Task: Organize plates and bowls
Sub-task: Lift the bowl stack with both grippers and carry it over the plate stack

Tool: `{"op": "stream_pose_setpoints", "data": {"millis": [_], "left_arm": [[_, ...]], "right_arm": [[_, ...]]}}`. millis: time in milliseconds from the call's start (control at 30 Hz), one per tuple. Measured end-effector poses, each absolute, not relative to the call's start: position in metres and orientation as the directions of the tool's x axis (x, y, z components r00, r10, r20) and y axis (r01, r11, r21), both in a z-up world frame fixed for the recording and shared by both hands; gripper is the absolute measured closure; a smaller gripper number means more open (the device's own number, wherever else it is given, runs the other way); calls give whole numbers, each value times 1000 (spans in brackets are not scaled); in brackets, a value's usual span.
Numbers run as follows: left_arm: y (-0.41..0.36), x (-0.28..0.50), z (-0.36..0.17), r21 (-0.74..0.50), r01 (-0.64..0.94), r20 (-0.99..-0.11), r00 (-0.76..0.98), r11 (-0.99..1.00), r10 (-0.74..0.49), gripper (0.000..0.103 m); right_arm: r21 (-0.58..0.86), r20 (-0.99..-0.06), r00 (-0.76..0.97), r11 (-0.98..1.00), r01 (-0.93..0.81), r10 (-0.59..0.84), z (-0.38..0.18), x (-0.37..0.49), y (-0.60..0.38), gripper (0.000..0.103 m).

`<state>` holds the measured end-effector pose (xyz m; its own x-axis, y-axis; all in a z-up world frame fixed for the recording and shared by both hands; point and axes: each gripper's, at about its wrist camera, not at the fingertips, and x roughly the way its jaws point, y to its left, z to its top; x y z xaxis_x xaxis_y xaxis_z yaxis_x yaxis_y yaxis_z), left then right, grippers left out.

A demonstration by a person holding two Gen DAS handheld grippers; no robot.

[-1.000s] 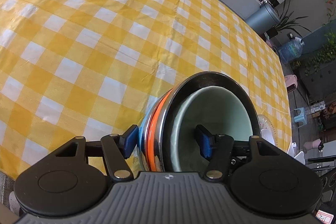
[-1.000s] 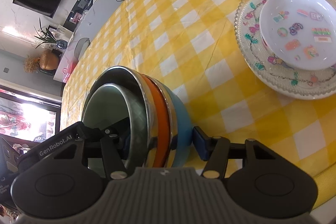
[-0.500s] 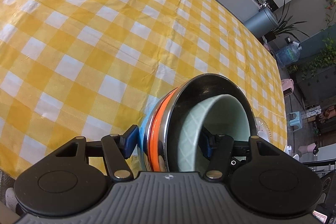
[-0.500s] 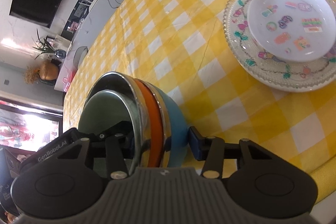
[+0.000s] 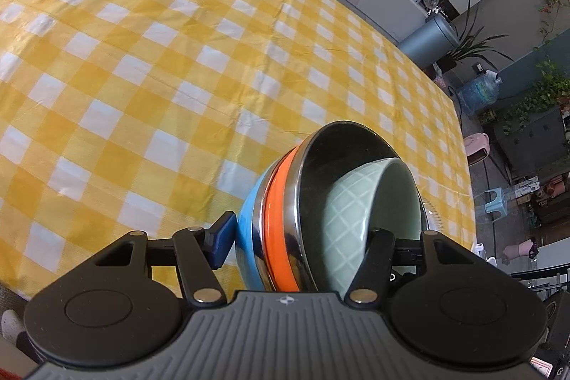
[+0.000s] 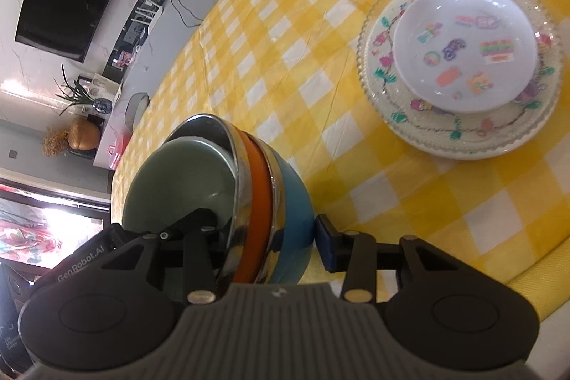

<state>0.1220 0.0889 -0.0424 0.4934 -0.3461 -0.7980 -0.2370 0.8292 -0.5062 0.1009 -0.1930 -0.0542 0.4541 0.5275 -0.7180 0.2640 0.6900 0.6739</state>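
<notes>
Nested bowl stack (image 5: 285,230), carried on edge above the tabletop (image 5: 142,59).
Left hand-held gripper (image 5: 302,237) and right hand-held gripper (image 6: 270,234) each straddle the rims, apparently clamped; next: set down beside plate stack (image 6: 459,66), releasing evenly.

Ahead and left of the left gripper (image 5: 301,239): bare checked tablecloth (image 5: 149,66), unobstructed to the far edge. Ahead-right of the right gripper (image 6: 265,237): stacked plates (image 6: 459,66) stood in the way, open cloth lay between.
</notes>
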Motion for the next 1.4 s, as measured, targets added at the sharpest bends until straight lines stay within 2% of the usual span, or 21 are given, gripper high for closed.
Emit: {"op": "stream_pose_setpoints", "data": {"millis": [633,933,1400], "left_arm": [[23,136,-16,-572,-135,-723,549,809,-419,37],[-17,153,-13,-606,-89,-700,533,791,-476,37],[-62,174,-40,-641,-78,-691,491,763,-531,37]], "right_arm": [[691,-677,565,672,266,473,-17,87,-259,62],[669,-686,594,686,287,421,0,92,-300,62],[631,-710,602,708,316,365,-8,106,-349,62]]}}
